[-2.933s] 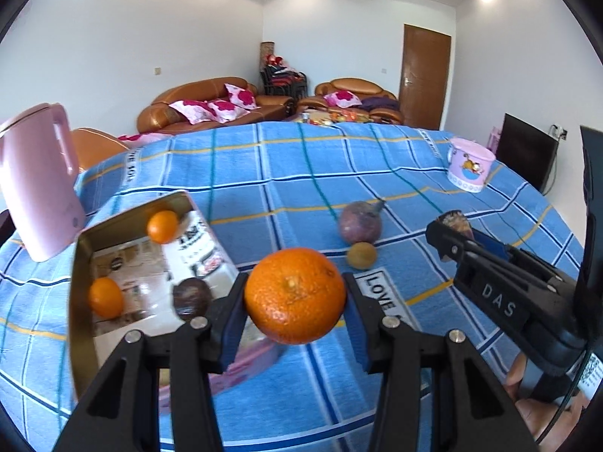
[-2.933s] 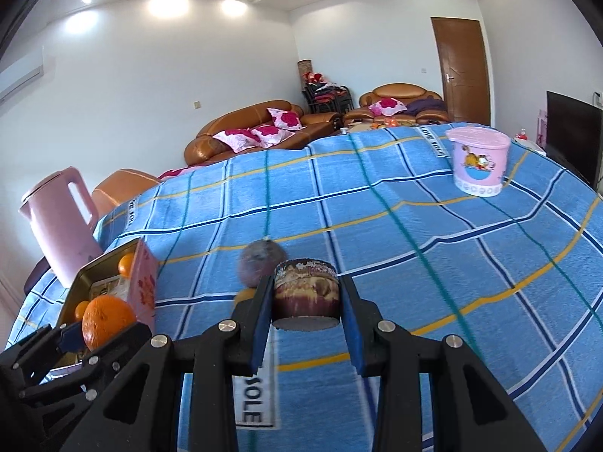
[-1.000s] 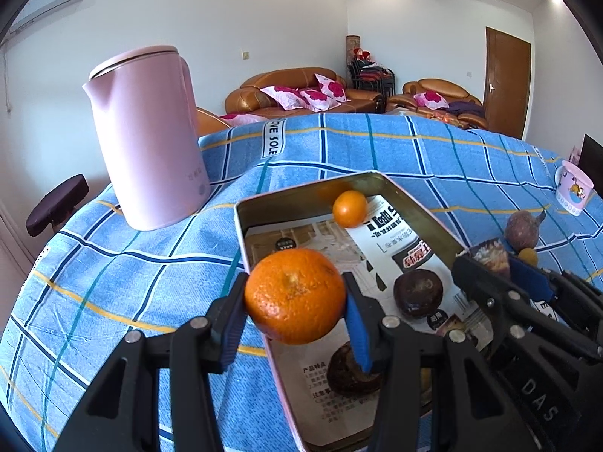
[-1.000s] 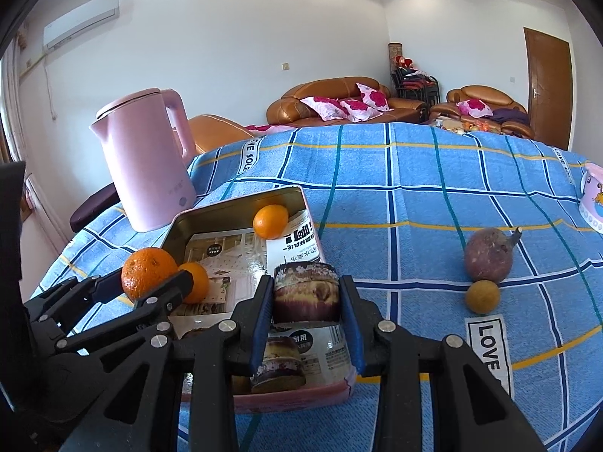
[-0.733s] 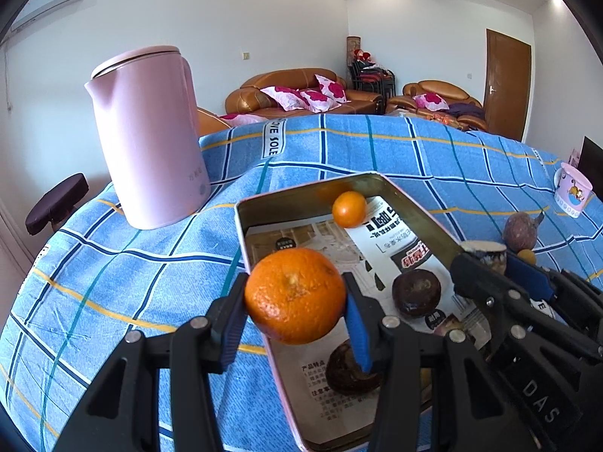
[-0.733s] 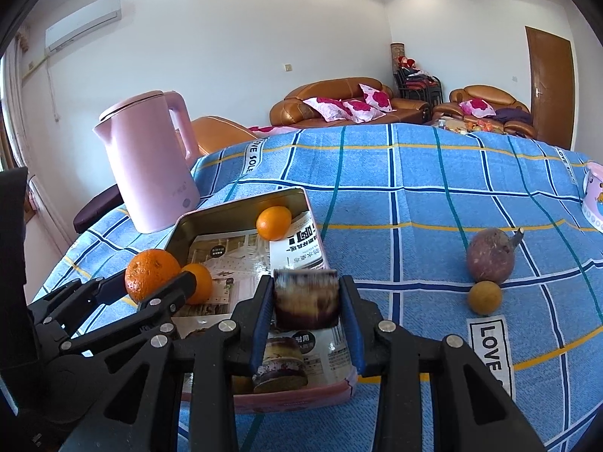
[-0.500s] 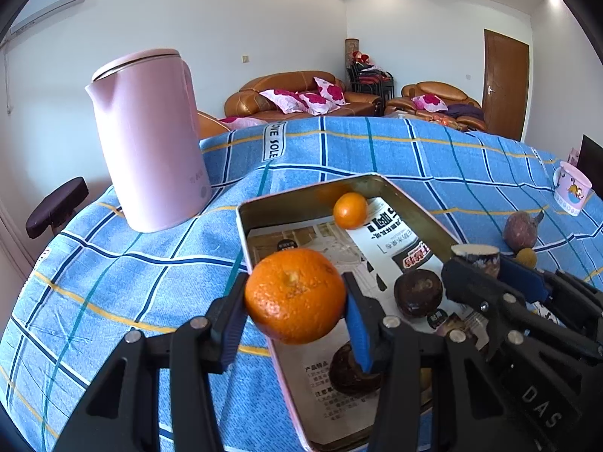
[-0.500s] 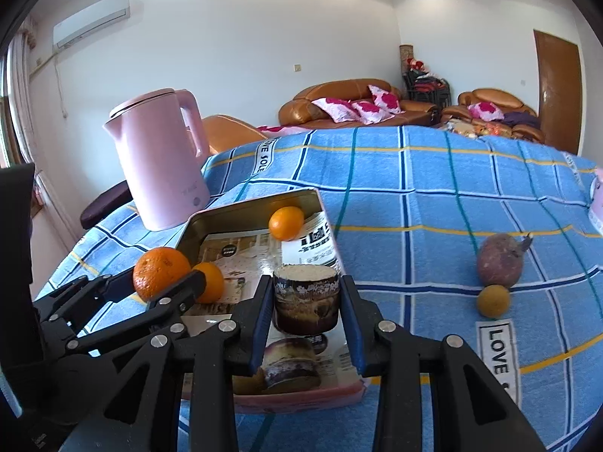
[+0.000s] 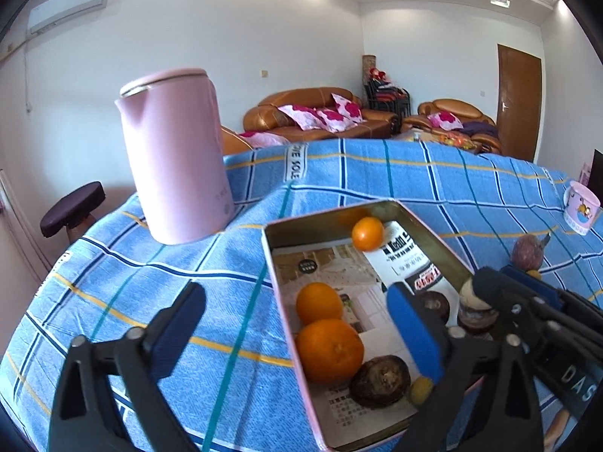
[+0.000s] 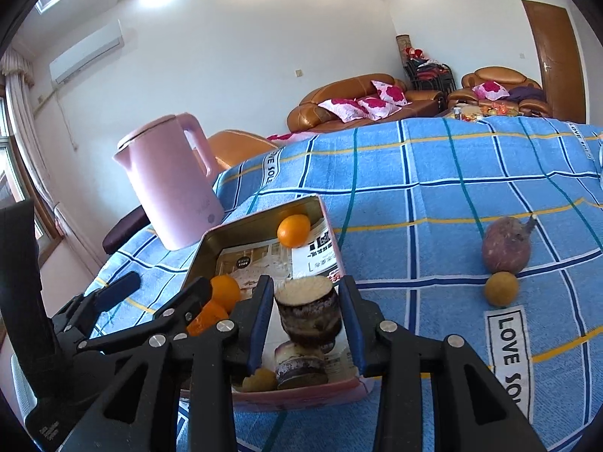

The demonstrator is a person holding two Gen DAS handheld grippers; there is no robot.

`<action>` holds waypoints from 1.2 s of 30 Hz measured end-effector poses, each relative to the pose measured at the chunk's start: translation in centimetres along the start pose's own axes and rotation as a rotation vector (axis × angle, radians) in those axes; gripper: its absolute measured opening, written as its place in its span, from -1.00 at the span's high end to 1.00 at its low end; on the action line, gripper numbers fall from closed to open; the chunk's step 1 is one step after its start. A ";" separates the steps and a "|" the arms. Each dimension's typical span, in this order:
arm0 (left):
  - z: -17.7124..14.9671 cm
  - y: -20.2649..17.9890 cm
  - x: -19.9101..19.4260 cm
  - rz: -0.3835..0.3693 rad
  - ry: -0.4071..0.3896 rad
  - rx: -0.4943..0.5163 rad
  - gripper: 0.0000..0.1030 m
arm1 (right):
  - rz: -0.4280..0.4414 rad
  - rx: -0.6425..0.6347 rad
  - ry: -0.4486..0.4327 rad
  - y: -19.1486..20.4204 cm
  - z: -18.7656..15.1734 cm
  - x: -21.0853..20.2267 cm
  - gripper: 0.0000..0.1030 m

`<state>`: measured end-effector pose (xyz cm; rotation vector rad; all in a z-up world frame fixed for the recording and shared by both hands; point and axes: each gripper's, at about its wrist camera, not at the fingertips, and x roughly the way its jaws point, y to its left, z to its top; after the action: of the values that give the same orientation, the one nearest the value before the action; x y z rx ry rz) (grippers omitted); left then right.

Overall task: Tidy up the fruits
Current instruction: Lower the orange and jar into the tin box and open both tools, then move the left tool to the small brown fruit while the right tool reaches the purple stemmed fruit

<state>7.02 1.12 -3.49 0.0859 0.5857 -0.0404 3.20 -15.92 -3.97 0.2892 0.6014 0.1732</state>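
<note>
A metal tin [image 9: 433, 233] lined with printed paper lies on the blue checked cloth. In it are a large orange [image 9: 329, 350], two smaller oranges [image 9: 318, 302] [image 9: 367, 233], a dark brown fruit [image 9: 380, 380] and a small yellow fruit [image 9: 420, 388]. My left gripper [image 9: 297, 339] is open and empty, its jaws wide over the tin's near left rim. My right gripper [image 10: 306, 318] is shut on a cut purple fruit half [image 10: 308, 310], held over the tin's [image 10: 260, 222] near end above another purple fruit half [image 10: 299, 371]. A purple passion fruit [image 10: 507, 245] and a small yellow fruit [image 10: 501, 288] lie on the cloth to the right.
A tall pink kettle [image 9: 177, 173] stands on the table's left edge behind the tin. A pink printed cup [image 9: 580, 207] stands at the far right. Sofas and a door are beyond the table. A dark stool [image 9: 73, 211] is beside the table on the left.
My left gripper has opened and let go of the large orange, which now lies in the tin. My right gripper has shifted a little further over the tin with the fruit half.
</note>
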 end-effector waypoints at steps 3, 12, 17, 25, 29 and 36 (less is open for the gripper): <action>0.2 0.0 -0.3 0.026 -0.006 0.002 -1.00 | -0.009 0.007 -0.030 -0.4 0.3 -0.7 0.25; 0.2 -0.9 -0.6 -0.001 0.012 -0.013 -1.00 | -0.101 0.039 -0.073 -3.1 0.7 -2.5 0.25; -0.1 -2.0 -1.1 -0.039 0.006 -0.013 -1.00 | -0.193 0.065 -0.104 -5.6 0.6 -3.8 0.25; -1.6 -4.3 -1.7 -0.064 -0.028 -0.009 -0.99 | -0.293 0.081 -0.121 -8.2 -0.3 -5.5 0.25; -1.6 -5.2 -2.4 -0.087 -0.052 0.000 -0.99 | -0.315 0.091 -0.137 -9.3 -0.3 -6.4 0.25; -1.6 -6.3 -2.5 -0.097 -0.051 0.010 -0.99 | -0.357 0.147 -0.147 -12.1 -0.4 -8.0 0.26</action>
<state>3.66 -4.94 -3.85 0.0655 0.5386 -0.1395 -2.57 -29.25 -3.85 0.3284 0.5114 -0.2349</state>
